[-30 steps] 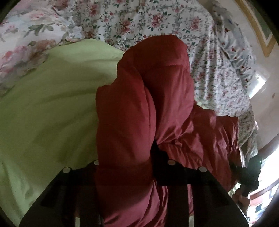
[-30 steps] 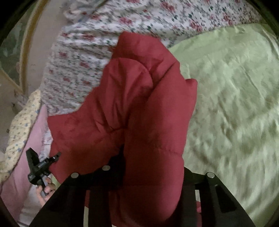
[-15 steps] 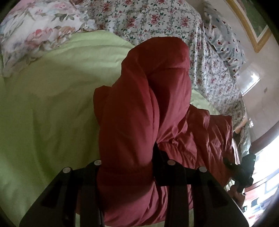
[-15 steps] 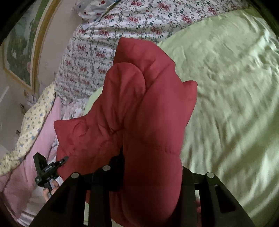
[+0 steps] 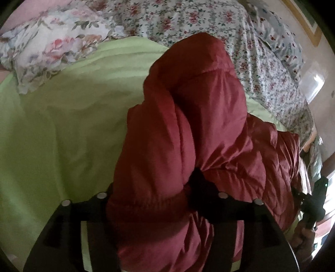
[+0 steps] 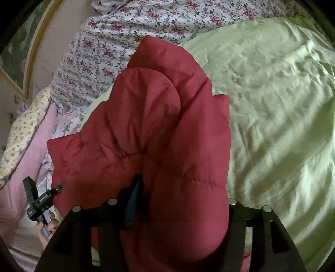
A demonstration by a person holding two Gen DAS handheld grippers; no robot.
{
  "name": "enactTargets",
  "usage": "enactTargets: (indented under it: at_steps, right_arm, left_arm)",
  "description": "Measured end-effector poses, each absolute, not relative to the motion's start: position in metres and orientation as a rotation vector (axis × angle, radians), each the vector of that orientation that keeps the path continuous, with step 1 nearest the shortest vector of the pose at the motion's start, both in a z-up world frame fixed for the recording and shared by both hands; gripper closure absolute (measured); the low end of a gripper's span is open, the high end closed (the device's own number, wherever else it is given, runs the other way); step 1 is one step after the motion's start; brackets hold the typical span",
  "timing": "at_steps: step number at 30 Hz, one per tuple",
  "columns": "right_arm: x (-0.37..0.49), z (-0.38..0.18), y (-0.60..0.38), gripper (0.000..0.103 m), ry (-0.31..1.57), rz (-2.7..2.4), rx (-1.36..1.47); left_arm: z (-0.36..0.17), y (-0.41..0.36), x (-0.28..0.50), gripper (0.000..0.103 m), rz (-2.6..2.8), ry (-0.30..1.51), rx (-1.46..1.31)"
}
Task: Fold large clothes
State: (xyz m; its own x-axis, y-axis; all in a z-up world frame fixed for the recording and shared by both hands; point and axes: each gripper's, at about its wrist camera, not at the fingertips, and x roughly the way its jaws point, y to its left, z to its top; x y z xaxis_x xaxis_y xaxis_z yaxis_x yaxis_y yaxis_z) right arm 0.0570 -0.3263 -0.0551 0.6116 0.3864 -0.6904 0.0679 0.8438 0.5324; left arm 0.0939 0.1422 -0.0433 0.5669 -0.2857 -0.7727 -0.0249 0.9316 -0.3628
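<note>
A dark red puffy jacket [image 5: 188, 129] hangs bunched between my two grippers above a light green bedspread [image 5: 62, 136]. My left gripper [image 5: 165, 194] is shut on one edge of the red jacket, whose padding bulges over both fingers. My right gripper [image 6: 167, 200] is shut on the red jacket [image 6: 163, 129] at its other edge; a blue finger pad [image 6: 133, 205] shows beside the cloth. Each view shows the other gripper at its side: the right gripper [image 5: 314, 200] and the left gripper [image 6: 39, 200], both held by hands.
The green bedspread [image 6: 272, 104] covers most of the bed. A floral sheet [image 5: 188, 18] and floral pillow [image 5: 48, 48] lie at the far end. Pink and floral bedding [image 6: 25, 146] sits at the left of the right wrist view. A framed picture [image 6: 18, 52] hangs on the wall.
Both grippers have carried the red jacket over the bed: more green bedspread and the floral pillow have come into view. The grips on the jacket are unchanged.
</note>
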Motion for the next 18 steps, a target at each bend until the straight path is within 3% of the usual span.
enactTargets:
  at_steps: [2,6,18]
  right_arm:
    - [0.056,-0.055,-0.327,0.036,0.906,0.176,0.554]
    - [0.053,-0.045,-0.327,0.018,0.899,0.091,0.503]
    - [0.073,-0.005,-0.308,0.004,0.828,0.025,0.326]
  left_arm:
    - [-0.045,0.147,0.091,0.028,-0.132,0.959,-0.358]
    - [-0.029,0.148,0.084,0.019,-0.069,0.905,-0.309]
    - [0.01,0.141,0.108,0.017,-0.064,0.825,-0.239]
